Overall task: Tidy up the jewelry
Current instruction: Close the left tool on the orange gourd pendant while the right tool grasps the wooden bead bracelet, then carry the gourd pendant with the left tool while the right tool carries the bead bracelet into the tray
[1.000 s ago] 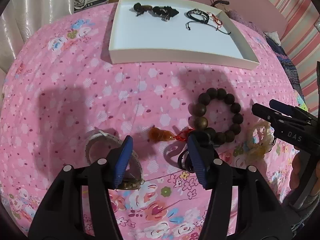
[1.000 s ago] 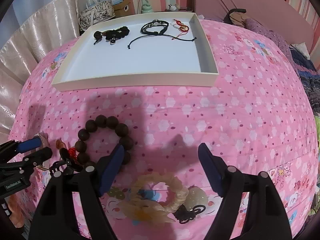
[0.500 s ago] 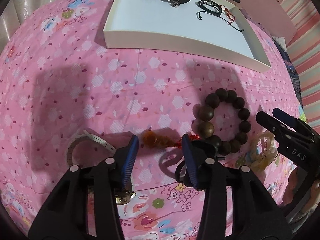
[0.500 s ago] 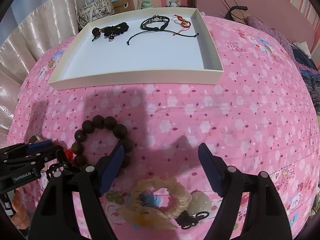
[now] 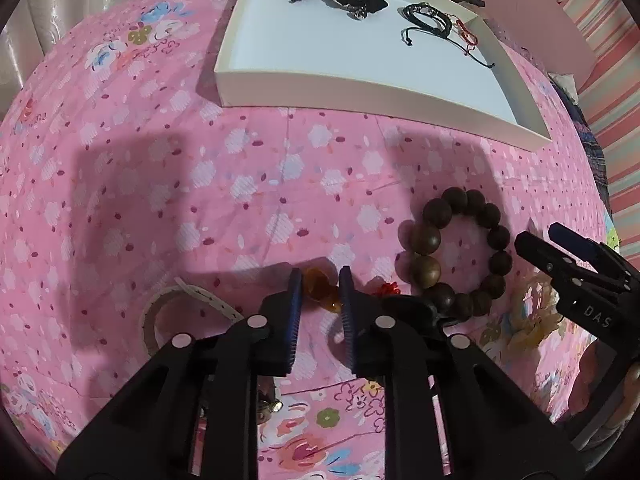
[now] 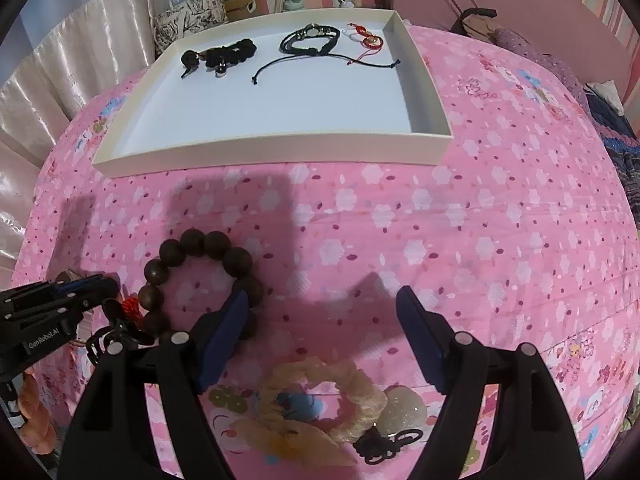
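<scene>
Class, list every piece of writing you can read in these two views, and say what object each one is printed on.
"DAS": white letters on the black body of the right gripper, seen from the left wrist view.
"GenRobot.AI": white letters on the black body of the left gripper, seen from the right wrist view; small, first letter unclear.
Print on the patterned bag behind the tray: too blurred to read.

Even indoor light, soft shadows on the pink bedspread [image 5: 200, 184] — strong fisheye edge warping.

Home bedroom, pink flower-printed bedsheet [image 6: 400, 216] spread wide, shiny cream satin curtain [image 6: 52, 92] at the edge, pink-and-white striped wallpaper [image 5: 612, 92], purple dotted pillow [image 6: 532, 56] beyond
</scene>
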